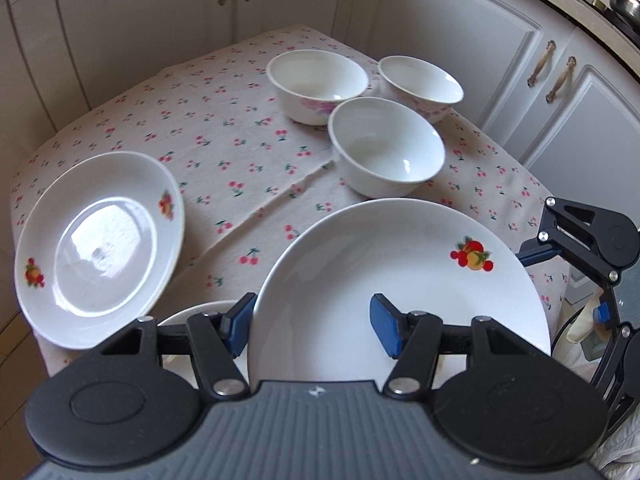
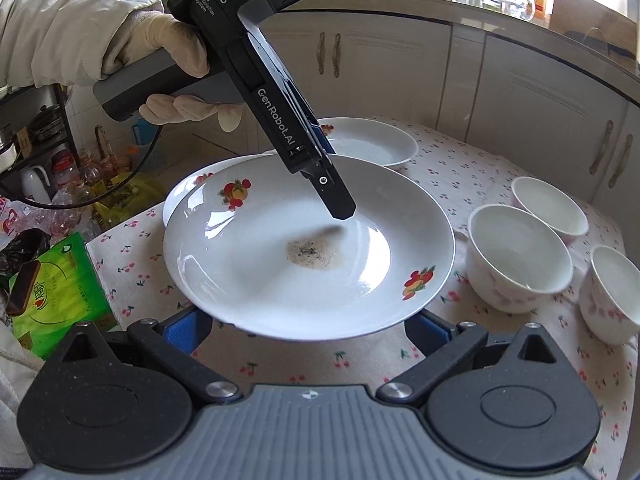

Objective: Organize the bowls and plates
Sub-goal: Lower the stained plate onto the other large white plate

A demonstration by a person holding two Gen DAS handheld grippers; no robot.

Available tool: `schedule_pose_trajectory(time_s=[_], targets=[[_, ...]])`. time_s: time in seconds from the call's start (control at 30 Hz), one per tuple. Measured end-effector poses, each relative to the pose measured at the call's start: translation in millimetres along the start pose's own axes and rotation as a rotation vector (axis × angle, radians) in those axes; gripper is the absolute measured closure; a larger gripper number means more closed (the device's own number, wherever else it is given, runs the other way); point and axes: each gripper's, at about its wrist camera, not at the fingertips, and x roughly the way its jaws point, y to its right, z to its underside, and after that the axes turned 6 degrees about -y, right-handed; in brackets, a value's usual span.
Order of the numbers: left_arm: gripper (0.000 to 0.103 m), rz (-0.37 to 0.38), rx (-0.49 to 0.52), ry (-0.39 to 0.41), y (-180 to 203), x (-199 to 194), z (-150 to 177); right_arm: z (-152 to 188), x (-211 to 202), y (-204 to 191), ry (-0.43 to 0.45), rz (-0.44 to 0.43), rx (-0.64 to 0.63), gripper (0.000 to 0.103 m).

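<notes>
A cherry-print tablecloth (image 1: 240, 160) covers a small table ringed by white kitchen cabinets (image 1: 560, 80). In the left wrist view, the left gripper (image 1: 316, 322) is clamped across the near rim of a fruit-patterned plate (image 1: 400, 264), one blue pad under the rim and one on its face, the plate held clear of the cloth. A second plate (image 1: 100, 244) lies to the left, tilted toward the camera, with another white rim (image 1: 192, 310) just showing beneath the left finger; three bowls (image 1: 388, 148) cluster beyond the held plate, near the table's far corner. In the right wrist view, the same plate (image 2: 308, 248), with a brownish smear at its centre, sits between and just ahead of the right gripper (image 2: 308, 330), whose blue pads stand either side of the near rim; whether they press it cannot be told. A gloved hand (image 2: 176, 48) steers the left tool down onto the far rim. Another plate (image 2: 372, 140) lies directly behind, so stacking likely means carrying the held plate away from the right tool, toward it.
</notes>
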Motion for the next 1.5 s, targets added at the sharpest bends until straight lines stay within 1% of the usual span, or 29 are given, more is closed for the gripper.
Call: schedule_pose_trajectory(time_s=[0.4, 0.53, 0.83, 1.27, 1.37, 1.5], targets=[[0.043, 0.006, -0.085, 0.021, -42, -4, 33, -27, 32, -17, -0.038, -0.046, -0.046, 0.000], [0.043, 0.017, -0.097, 0.036, -50, -4, 38, -32, 39, -23, -0.051, -0.039, -0.064, 0.000], [0.043, 0.028, -0.124, 0.057, -64, -2, 48, -41, 44, -32, -0.073, -0.035, -0.083, 0.000], [0.042, 0.021, -0.138, 0.074, -71, 5, 50, -49, 52, -41, -0.095, -0.016, -0.088, 0.000], [0.039, 0.027, -0.134, 0.080, -70, 6, 51, -50, 52, -42, -0.101, -0.017, -0.086, 0.000], [0.038, 0.029, -0.133, 0.090, -70, 7, 53, -52, 53, -43, -0.111, -0.015, -0.080, 0.000]])
